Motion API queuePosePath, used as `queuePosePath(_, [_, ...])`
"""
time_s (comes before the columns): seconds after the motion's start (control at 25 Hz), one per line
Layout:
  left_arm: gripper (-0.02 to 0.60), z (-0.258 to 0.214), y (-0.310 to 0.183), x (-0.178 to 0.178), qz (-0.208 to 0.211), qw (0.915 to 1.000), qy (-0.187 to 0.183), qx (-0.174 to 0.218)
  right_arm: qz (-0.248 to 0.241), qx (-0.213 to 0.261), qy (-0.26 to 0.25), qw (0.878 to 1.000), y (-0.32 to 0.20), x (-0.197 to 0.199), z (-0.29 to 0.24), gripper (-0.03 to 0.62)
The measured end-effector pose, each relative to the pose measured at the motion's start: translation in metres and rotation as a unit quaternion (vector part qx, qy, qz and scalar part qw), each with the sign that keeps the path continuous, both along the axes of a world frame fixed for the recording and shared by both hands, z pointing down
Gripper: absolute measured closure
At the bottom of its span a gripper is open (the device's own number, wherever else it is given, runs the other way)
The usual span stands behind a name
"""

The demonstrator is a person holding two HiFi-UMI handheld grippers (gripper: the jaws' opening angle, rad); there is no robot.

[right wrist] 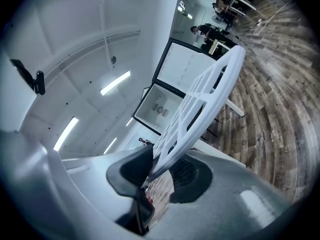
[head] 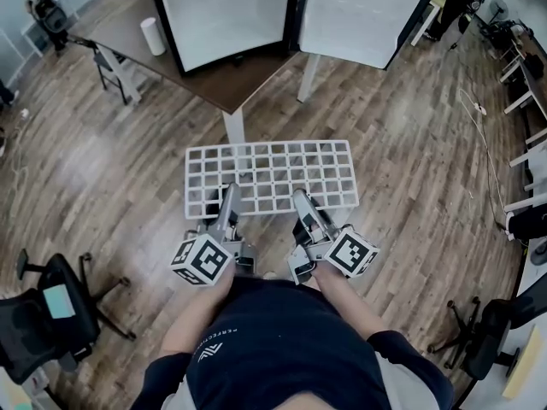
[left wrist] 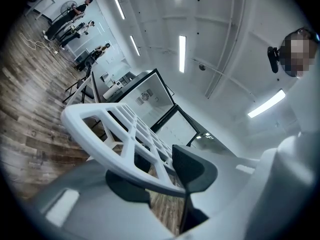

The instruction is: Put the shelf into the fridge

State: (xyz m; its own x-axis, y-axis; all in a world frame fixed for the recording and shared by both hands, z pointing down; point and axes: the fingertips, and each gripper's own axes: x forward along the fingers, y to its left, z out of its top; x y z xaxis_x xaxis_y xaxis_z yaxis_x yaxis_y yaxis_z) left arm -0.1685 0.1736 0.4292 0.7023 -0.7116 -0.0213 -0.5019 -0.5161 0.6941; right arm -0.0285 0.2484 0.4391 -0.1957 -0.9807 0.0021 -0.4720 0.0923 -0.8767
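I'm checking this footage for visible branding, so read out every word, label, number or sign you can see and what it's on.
On the dark shirt: a small white logo with a line of print, too small to read.
On the cubes of the left hand-held gripper and right hand-held gripper: black-and-white square markers, no letters or digits.
On the shelf and the fridge: no text visible.

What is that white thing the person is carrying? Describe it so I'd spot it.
Find the brown table with the open fridge on it. Just before it, the left gripper and right gripper hold the shelf: the only flat white grid of open cells.
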Motion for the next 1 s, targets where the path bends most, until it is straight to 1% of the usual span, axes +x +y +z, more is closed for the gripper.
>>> queuePosePath(0.2, [0.436, -0.001, -0.007, 0.002, -0.009, 0.9999, 0.008, -0.007, -0.015, 0.006, 0.048, 0.999, -0.01, 0.004, -0.007, 0.494])
queuePosePath(0.28, [0.437, -0.004, -0.012, 0.004, -0.009, 0.9999, 0.008, -0.008, -0.019, 0.019, 0.063, 0.998, -0.015, 0.006, -0.011, 0.488])
queuePosePath(0.36, [0.436, -0.007, -0.021, 0.006, -0.009, 0.9998, 0.015, -0.006, -0.026, 0.038, 0.068, 0.997, -0.023, 0.008, -0.015, 0.484])
queuePosePath(0.44, [0.437, -0.011, -0.031, 0.007, -0.009, 0.9997, 0.021, -0.004, -0.036, 0.047, 0.077, 0.995, -0.034, 0.008, -0.02, 0.481])
queuePosePath(0.56, [0.436, -0.015, -0.049, 0.013, -0.01, 0.9997, 0.021, 0.001, -0.047, 0.046, 0.095, 0.993, -0.053, 0.012, -0.024, 0.471])
queuePosePath(0.68, [0.436, -0.015, -0.074, 0.02, -0.011, 0.9998, 0.016, 0.005, -0.047, 0.03, 0.11, 0.992, -0.078, 0.019, -0.023, 0.465])
queuePosePath(0.76, [0.435, -0.014, -0.092, 0.022, -0.012, 0.9998, 0.013, 0.001, -0.045, 0.018, 0.113, 0.992, -0.096, 0.022, -0.022, 0.465])
queuePosePath(0.88, [0.434, -0.018, -0.118, 0.024, -0.014, 0.9998, 0.016, -0.005, -0.039, 0.009, 0.106, 0.994, -0.124, 0.025, -0.026, 0.471])
queuePosePath(1.0, [0.433, -0.022, -0.142, 0.025, -0.021, 0.9993, 0.03, -0.002, -0.039, 0.009, 0.092, 0.995, -0.152, 0.029, -0.033, 0.484])
